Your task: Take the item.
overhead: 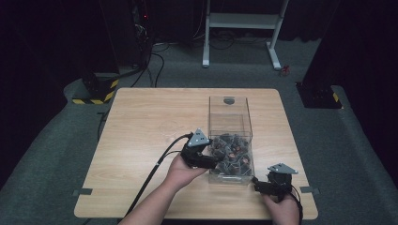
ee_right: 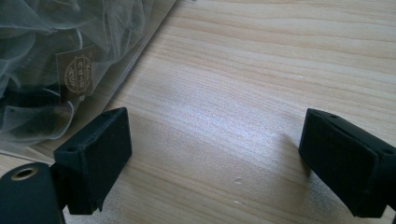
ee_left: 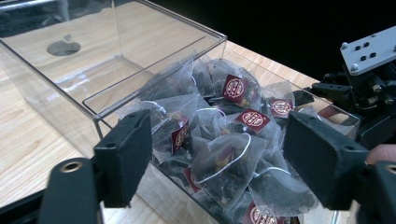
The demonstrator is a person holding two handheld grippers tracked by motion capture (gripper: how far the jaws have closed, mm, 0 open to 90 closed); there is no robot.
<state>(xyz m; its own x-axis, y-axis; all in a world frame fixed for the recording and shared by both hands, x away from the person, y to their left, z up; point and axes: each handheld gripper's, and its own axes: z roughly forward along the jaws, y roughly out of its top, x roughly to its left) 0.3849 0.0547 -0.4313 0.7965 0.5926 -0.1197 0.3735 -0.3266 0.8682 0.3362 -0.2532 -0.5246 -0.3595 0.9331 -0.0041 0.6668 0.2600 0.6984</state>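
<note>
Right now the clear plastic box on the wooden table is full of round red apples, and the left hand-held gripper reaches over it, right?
Not apples. The clear plastic box on the wooden table holds mesh pyramid tea bags with dark red tags, as the left gripper view shows. The left hand-held gripper does reach over it.

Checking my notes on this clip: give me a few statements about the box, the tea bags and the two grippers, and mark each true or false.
1. The clear plastic box stands on the wooden table. True.
2. The tea bags fill the whole box. False: they lie heaped in the near part; the far part is bare.
3. The left gripper has its jaws apart over the tea bags, none pinched. True.
4. The right gripper is shut on a tea bag. False: its jaws stand open over bare table beside the box.
5. The tea bag tags are blue. False: they are dark red.
</note>
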